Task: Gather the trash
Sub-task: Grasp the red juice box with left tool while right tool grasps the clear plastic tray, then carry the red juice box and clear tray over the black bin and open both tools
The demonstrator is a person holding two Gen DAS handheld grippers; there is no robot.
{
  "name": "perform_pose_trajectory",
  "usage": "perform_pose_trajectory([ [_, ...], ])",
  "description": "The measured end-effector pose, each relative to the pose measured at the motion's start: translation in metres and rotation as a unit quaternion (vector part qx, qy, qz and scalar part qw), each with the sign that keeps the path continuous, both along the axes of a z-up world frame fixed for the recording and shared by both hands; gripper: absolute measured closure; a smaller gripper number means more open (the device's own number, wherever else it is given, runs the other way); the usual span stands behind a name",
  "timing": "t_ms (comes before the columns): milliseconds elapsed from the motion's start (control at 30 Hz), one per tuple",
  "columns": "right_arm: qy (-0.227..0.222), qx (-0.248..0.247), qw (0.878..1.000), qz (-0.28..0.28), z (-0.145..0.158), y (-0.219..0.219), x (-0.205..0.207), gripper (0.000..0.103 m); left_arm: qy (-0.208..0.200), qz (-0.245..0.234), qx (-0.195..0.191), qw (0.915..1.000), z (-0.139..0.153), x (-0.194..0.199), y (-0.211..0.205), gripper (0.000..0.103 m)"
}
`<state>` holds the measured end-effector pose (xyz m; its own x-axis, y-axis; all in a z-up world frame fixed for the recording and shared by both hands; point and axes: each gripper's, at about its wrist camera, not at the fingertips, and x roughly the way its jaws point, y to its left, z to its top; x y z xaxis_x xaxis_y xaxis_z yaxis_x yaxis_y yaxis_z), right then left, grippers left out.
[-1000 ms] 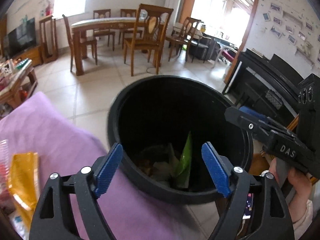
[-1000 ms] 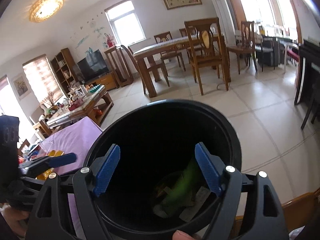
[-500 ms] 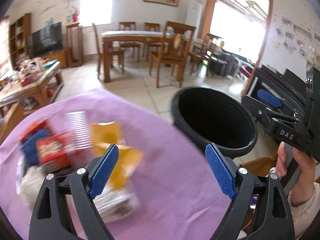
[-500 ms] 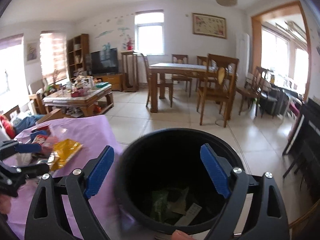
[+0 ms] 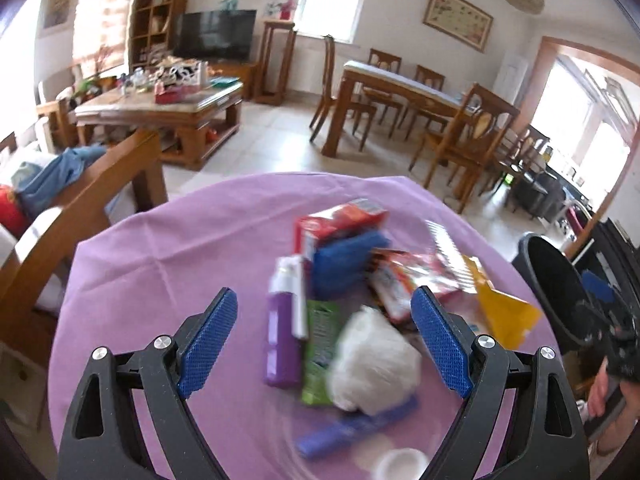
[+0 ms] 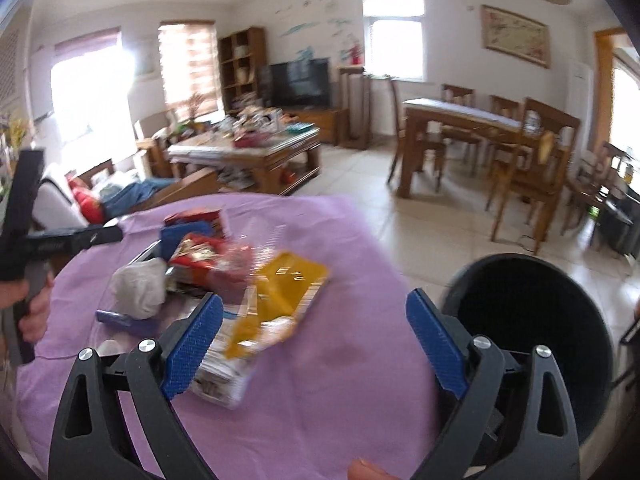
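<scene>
Left wrist view: the left gripper [image 5: 324, 336] hangs over the purple cloth [image 5: 168, 256] with its blue pads [image 5: 208, 340] spread wide and nothing between them. The trash pile is blurred. Taking the white wad [image 5: 372, 368] as landmark: it lies between the pads, nearer the right one. Touching it on the left is a green pack [image 5: 318, 356], and left of that a purple bottle [image 5: 282, 332]. Beyond the wad sit a blue item [image 5: 344, 264] and a red box [image 5: 340, 220]; to its right, behind the right pad, red wrappers [image 5: 412, 280], then a yellow bag [image 5: 500, 312]. In front of the wad lies a blue-purple stick [image 5: 356, 428]. The black bin [image 5: 556, 292] stands far right of the wad, off the cloth's edge, with the right gripper [image 5: 612, 320] partly seen at it.

Right wrist view: the right gripper [image 6: 314, 344] is also agape and empty, above the cloth [image 6: 320, 400]. The wad [image 6: 140, 288] is left of the left pad [image 6: 192, 344]; the yellow bag [image 6: 276, 304] lies right of the wad, between the pads, over a printed pack [image 6: 224, 372]. Red wrappers [image 6: 200, 256] lie behind the wad. The bin [image 6: 532, 336] is far right, behind the right pad. The left gripper [image 6: 60, 240] shows left of the wad.
</scene>
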<state>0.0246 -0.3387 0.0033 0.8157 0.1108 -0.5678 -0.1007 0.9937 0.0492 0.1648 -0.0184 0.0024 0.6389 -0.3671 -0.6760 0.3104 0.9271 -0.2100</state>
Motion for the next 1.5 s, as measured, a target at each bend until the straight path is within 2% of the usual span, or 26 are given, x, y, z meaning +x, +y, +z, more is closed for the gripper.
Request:
perform_pose_trajectory([
  [100,0.024,0.020,0.999,0.022,-0.008,0.015,0.021,0.011,0.012,-0.015,0.009,0.9998,0.000,0.023,-0.003,0.016],
  [233,0.048,0.055,0.997,0.024,-0.013,0.015,0.045,0.011,0.004,-0.044,0.032,0.9985,0.002,0.057,-0.024,0.016],
  [367,0.069,0.092,0.993,0.029,-0.012,0.016,0.077,0.011,0.005,-0.083,0.082,0.9932,-0.003,0.095,-0.063,0.016],
  [500,0.111,0.122,0.986,0.041,-0.020,0.019,0.117,0.012,0.012,-0.105,0.116,0.9875,-0.013,0.114,-0.089,0.018],
  [567,0.130,0.123,0.983,0.044,-0.028,0.025,0.131,0.018,0.023,-0.121,0.121,0.9850,-0.019,0.122,-0.096,0.028],
  [600,0.143,0.124,0.981,0.047,-0.032,0.028,0.139,0.020,0.030,-0.128,0.120,0.9840,-0.022,0.126,-0.099,0.035],
  [633,0.162,0.127,0.977,0.050,-0.039,0.030,0.148,0.026,0.035,-0.130,0.123,0.9833,-0.027,0.128,-0.101,0.044],
  [767,0.203,0.132,0.969,0.045,-0.057,0.030,0.159,0.057,0.044,-0.130,0.113,0.9842,-0.033,0.136,-0.102,0.052],
  [833,0.195,0.143,0.969,0.051,-0.056,0.027,0.153,0.061,0.044,-0.118,0.098,0.9872,-0.032,0.137,-0.096,0.063],
  [867,0.189,0.148,0.969,0.053,-0.055,0.029,0.149,0.065,0.044,-0.113,0.088,0.9887,-0.032,0.137,-0.094,0.065],
  [1000,0.150,0.132,0.978,0.051,-0.041,0.031,0.126,0.065,0.028,-0.090,0.051,0.9942,-0.026,0.127,-0.076,0.066],
  [1100,0.107,0.104,0.988,0.052,-0.026,0.044,0.112,0.065,-0.004,-0.063,0.039,0.9972,-0.009,0.109,-0.060,0.066],
  [1200,0.033,0.029,0.998,0.041,0.001,0.060,0.079,0.065,-0.036,-0.050,0.031,0.9976,0.010,0.086,-0.046,0.068],
  [1267,-0.003,-0.005,0.999,0.040,0.017,0.071,0.061,0.065,-0.057,-0.047,0.024,0.9970,0.024,0.066,-0.039,0.068],
  [1367,-0.031,-0.021,0.998,0.046,0.034,0.078,0.038,0.065,-0.078,-0.052,0.015,0.9955,0.041,0.035,-0.033,0.068],
  [1500,-0.047,-0.009,0.997,0.052,0.052,0.074,0.018,0.065,-0.099,-0.064,0.006,0.9930,0.060,-0.006,-0.028,0.068],
])
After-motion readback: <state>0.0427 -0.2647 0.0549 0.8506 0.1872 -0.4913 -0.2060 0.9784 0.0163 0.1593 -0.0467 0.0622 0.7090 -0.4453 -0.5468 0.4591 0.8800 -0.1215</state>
